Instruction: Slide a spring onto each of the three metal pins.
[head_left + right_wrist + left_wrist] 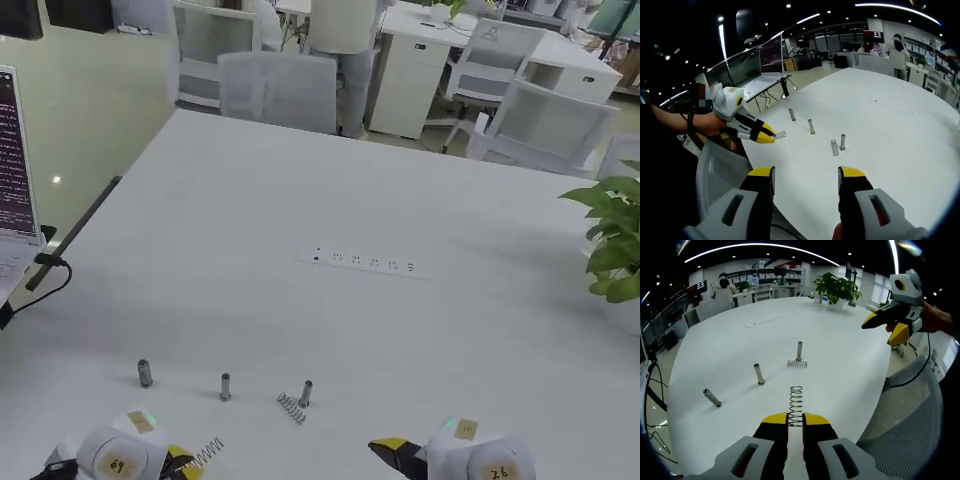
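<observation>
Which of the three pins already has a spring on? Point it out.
The leftmost pin in the head view: coils wrap its shaft. The middle pin and right pin are bare; a loose spring lies by the latter.

white table (300,200), grey chairs (277,90), potted plant (615,235), open laptop (12,150)

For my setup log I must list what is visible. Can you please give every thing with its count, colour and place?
metal pins: three, grey, in a row near the front of the table; the leftmost pin seems to carry a spring
loose spring: one, grey, lying beside the right pin
held spring: one, grey, in the left tongs
table: one, white
socket strip: one, white, mid-table
plant: one, green, right edge
laptop: one, left edge
chairs: several, pale, beyond the table
left tongs: yellow-tipped, shut
right tongs: yellow-tipped, open
</observation>
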A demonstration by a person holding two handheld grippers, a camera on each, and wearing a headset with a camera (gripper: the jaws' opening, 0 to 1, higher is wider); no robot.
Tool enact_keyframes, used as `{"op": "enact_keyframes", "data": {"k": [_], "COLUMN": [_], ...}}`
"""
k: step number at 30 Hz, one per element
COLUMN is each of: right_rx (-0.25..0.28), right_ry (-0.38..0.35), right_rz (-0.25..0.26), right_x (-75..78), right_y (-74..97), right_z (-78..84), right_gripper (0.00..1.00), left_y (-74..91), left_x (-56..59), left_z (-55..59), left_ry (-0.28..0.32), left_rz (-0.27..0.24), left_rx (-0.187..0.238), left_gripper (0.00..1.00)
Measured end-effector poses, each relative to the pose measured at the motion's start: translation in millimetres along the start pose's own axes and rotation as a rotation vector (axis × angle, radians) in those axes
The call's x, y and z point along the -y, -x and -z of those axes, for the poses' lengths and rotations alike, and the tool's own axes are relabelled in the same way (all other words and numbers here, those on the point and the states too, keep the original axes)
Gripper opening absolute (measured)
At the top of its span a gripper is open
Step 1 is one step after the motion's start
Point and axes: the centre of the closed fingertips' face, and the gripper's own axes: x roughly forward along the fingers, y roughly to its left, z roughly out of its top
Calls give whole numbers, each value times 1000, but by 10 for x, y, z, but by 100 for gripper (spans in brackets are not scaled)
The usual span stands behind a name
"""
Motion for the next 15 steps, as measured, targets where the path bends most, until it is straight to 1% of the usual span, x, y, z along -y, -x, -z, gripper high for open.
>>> {"op": "enact_keyframes", "data": {"k": [3, 4, 5, 7, 8, 10, 11, 13, 15], "right_rx": [7, 6, 5, 2, 2, 2, 5, 19, 35], "right_ry": [-3, -2, 0, 2, 3, 2, -4, -19, -33], "right_rz": [-3, -3, -4, -7, -8, -11, -15, -24, -33], "right_x": [-24, -26, -33, -53, -59, -76, -85, -115, -142], "right_y": [-5, -6, -12, -19, -21, -29, -35, -35, -38], "right_z": [-34, -36, -41, -51, -57, -73, -87, -132, -191], "right_gripper": [49, 49, 49, 49, 49, 48, 47, 45, 46], "left_y": [97, 105, 155, 216, 229, 289, 315, 345, 404], "left_x": [34, 37, 57, 85, 88, 102, 122, 132, 150], "left_z": [-115, -125, -193, -269, -285, -366, -405, -438, -528], "left_ry": [-18, -19, -22, -30, -33, -35, -37, -44, -53], "left_rz": [-2, -2, 0, 4, 3, 3, 13, 14, 22], "left_rx": [30, 33, 54, 71, 74, 93, 101, 100, 123], "left_gripper": [3, 3, 3, 3, 3, 3, 3, 3, 3]}}
